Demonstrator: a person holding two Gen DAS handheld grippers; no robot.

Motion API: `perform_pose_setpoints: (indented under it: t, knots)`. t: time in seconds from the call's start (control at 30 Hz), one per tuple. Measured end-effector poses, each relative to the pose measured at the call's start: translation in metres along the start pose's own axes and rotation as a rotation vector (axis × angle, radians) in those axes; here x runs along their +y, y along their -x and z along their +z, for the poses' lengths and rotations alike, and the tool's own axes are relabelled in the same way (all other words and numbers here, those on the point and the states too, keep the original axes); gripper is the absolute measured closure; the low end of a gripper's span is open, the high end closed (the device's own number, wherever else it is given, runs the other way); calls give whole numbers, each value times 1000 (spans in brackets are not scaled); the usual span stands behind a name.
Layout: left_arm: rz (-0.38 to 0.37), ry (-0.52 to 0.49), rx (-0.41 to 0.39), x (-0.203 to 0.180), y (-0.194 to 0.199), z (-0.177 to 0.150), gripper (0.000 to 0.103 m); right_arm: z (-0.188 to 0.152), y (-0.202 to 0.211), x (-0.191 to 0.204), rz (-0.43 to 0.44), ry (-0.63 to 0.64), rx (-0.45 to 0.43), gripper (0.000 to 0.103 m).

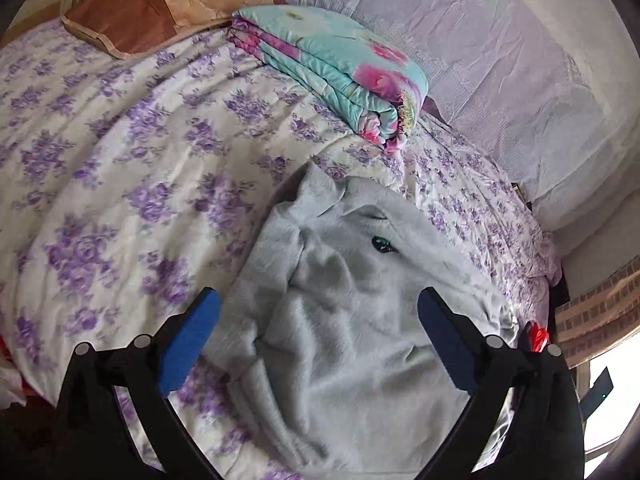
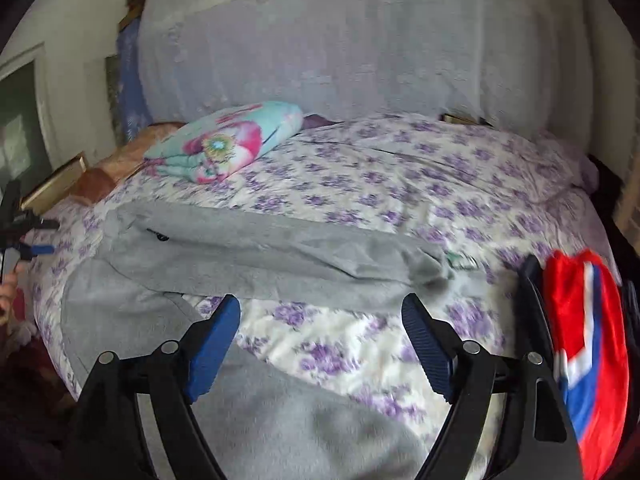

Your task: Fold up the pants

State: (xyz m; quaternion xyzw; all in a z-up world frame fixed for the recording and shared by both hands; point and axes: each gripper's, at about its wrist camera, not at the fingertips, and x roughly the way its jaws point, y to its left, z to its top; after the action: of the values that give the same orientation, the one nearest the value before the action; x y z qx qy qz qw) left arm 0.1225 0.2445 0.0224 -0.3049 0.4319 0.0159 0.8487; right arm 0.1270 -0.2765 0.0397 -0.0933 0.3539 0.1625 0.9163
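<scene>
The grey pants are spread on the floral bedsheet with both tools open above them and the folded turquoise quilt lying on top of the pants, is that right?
One thing is wrong: the folded turquoise quilt is not on the grey pants. In the right wrist view it lies apart from them, farther up the floral bedsheet near the wall. The left tool and right tool are both open above the pants.

Bed in purple-flowered sheet; on it: grey pants spread, folded floral quilt, brown pillow near headboard.
</scene>
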Motion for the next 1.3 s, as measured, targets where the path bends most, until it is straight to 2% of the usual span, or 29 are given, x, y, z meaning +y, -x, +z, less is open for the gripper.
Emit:
perform_pose_setpoints:
  t: [0.1,0.17,0.23,0.33,0.4,0.43,0.47,0.5,0.53,0.63,0.77,0.83,0.9,0.93,0.97,1.03,1.1,1.2,1.23,1.3]
  knots:
    - [19,48,30,-9,-49,27,6,46,-76,25,55,162,109,15]
    - [21,106,47,-8,-74,43,6,68,-124,35,85,223,177,15]
    - [30,138,62,-9,-96,58,6,85,-169,39,77,253,221,15]
    - [71,174,85,-8,-124,71,6,95,-227,40,156,236,307,15]
    - [93,193,86,-5,-135,73,6,90,-257,44,166,255,363,16]
    - [98,196,81,-4,-139,75,7,84,-268,45,170,268,402,32]
    - [99,201,74,-3,-140,74,12,78,-274,46,179,272,432,48]
    - [106,204,68,-2,-140,74,27,78,-269,44,173,261,410,62]
    - [97,210,63,0,-139,74,29,79,-259,43,170,261,383,95]
    - [67,224,24,4,-122,68,39,83,-201,41,201,265,245,95]
    - [9,180,-14,-5,-84,53,41,70,-102,44,248,285,106,95]
    - [-26,166,-23,-6,-58,40,34,50,-56,51,261,298,56,95]
    - [-76,171,-15,-1,-35,23,19,19,-19,59,269,291,24,95]
    - [-83,174,-5,2,-25,14,15,0,-7,63,266,272,18,95]
    - [-96,177,1,5,-17,4,10,-16,-2,66,267,241,22,95]
    - [-116,188,32,10,-10,-14,10,-49,2,73,278,178,28,95]
    - [-156,213,99,14,-18,-28,9,-73,-2,76,293,101,38,95]
    - [-197,290,218,18,-40,-51,9,-86,-13,70,306,-1,27,95]
    - [-195,289,232,16,-44,-55,9,-85,-12,67,308,-20,14,95]
    - [-172,256,208,7,-43,-56,9,-79,-9,62,313,-39,-11,95]
